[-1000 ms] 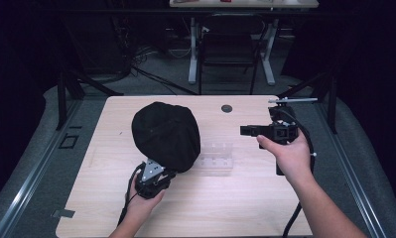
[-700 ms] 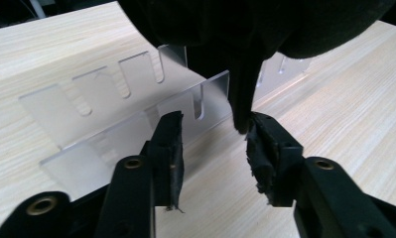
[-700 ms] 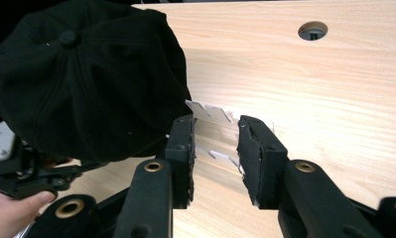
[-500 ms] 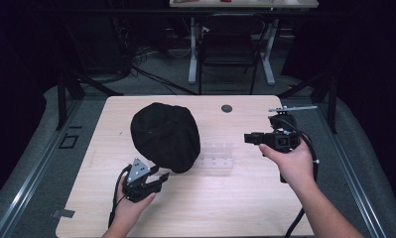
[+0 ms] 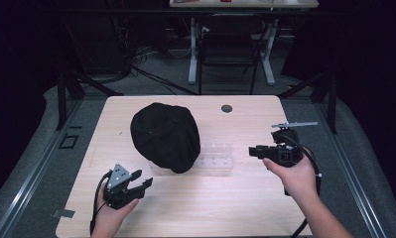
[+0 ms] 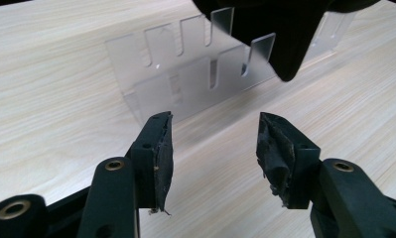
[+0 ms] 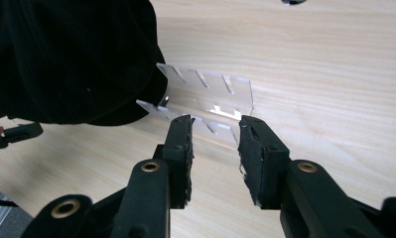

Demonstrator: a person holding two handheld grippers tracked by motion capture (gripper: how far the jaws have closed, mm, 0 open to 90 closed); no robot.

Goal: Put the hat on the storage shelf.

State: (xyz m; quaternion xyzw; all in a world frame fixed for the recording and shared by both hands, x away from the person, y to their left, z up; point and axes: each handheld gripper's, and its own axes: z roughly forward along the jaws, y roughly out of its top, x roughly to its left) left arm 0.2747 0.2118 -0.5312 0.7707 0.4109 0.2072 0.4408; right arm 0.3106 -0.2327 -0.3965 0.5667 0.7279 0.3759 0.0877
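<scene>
a black cap (image 5: 165, 136) sits on a clear plastic rack (image 5: 216, 157) in the middle of a light wood table (image 5: 235, 208). the cap covers the left part of the rack, and the right part sticks out with its slots showing. the left gripper (image 5: 136, 184) is near the front edge of the table, just in front of the cap and a bit to its left, and it does not touch the cap. its jaws have just been opening and now stand wide apart with nothing between them. in the left gripper view, the left gripper (image 6: 214, 148) points at the rack (image 6: 185, 74), and the edge of the cap (image 6: 285, 39) hangs over the rack's far end. the right gripper (image 5: 255, 151) is to the right of the cap, just past the bare end of the rack, held in the air. in the right gripper view, its jaws (image 7: 215, 148) are partly apart and hold nothing, and the rack (image 7: 210, 94) and cap (image 7: 66, 54) lie beyond them. a small dark round hole (image 5: 227, 108) is in the table behind the cap.
</scene>
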